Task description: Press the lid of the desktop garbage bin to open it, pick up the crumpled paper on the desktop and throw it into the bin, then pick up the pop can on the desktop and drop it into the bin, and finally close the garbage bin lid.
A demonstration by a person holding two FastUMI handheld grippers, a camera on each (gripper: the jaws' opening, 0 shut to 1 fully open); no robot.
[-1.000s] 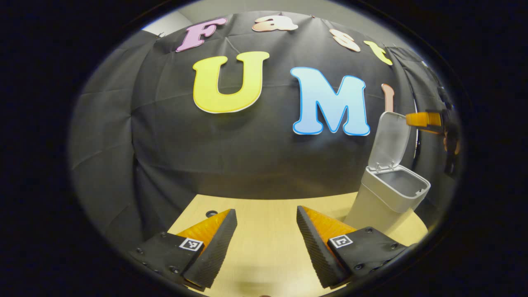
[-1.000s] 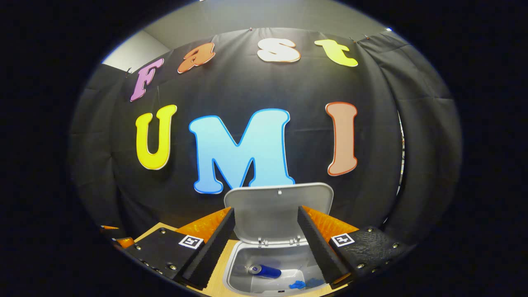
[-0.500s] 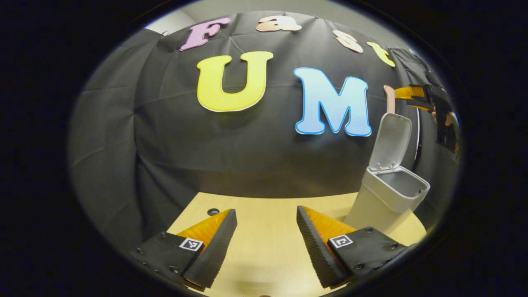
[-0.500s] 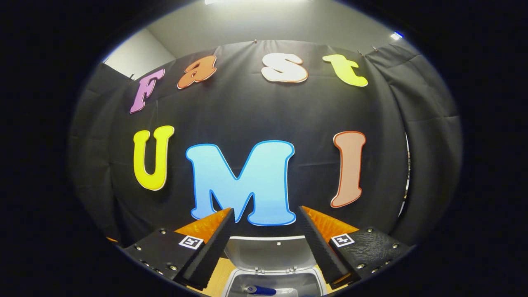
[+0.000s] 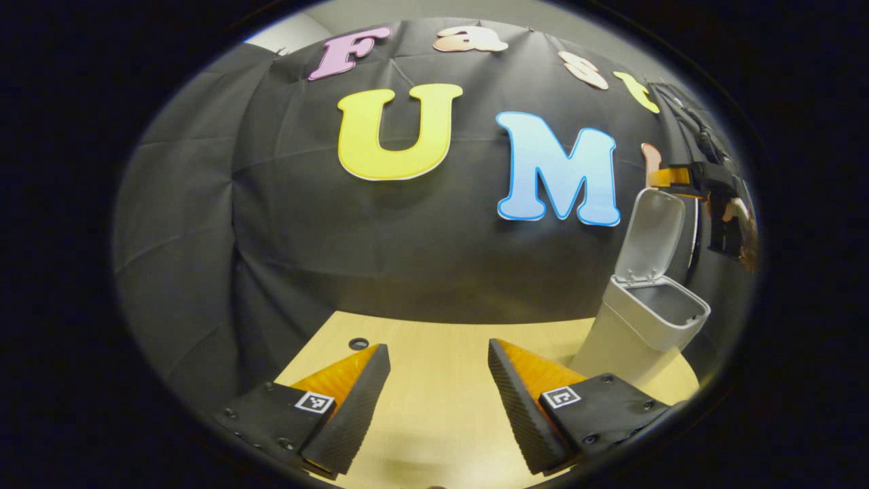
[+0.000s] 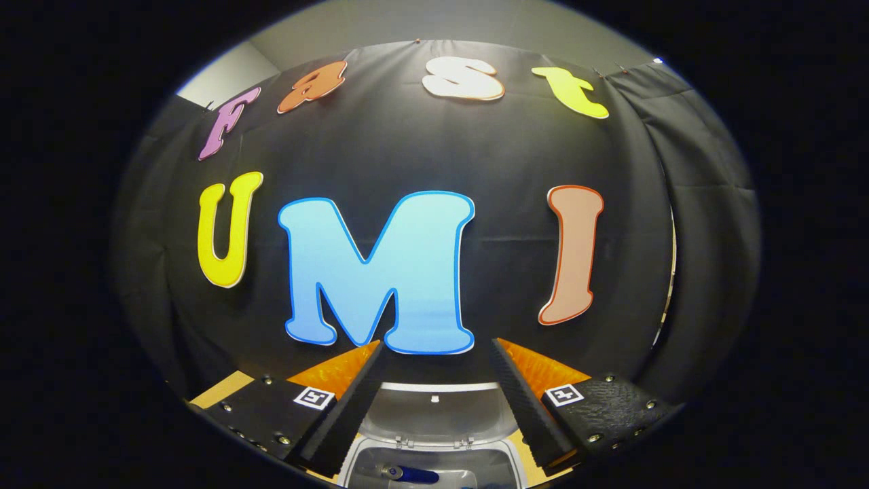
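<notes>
- The garbage bin (image 5: 641,333) is a pale grey, rounded-rectangular tub standing on the right part of the light wooden worktop (image 5: 434,401), close to the black cloth wall (image 5: 407,238).
- Its lid (image 5: 655,231) is hinged at the back edge and stands up nearly vertical, so the mouth of the bin is open; the inside of the lid is smooth with a small catch near its top.
- In the right gripper view the lid (image 6: 434,407) rises just ahead, and below it a blue pop can (image 6: 407,473) lies on its side in the bin; something else blue lies near it, too cut off to tell.
- The right gripper (image 6: 438,401) hovers above the open bin, fingers wide apart and holding nothing; in the left gripper view it (image 5: 672,178) sits just above the lid's top edge, with a hand (image 5: 736,210) behind it.
- The left gripper (image 5: 438,401) is over the bare worktop, well left of the bin, fingers wide and empty.
- A small dark hole (image 5: 358,343) marks the worktop near its far left edge.
</notes>
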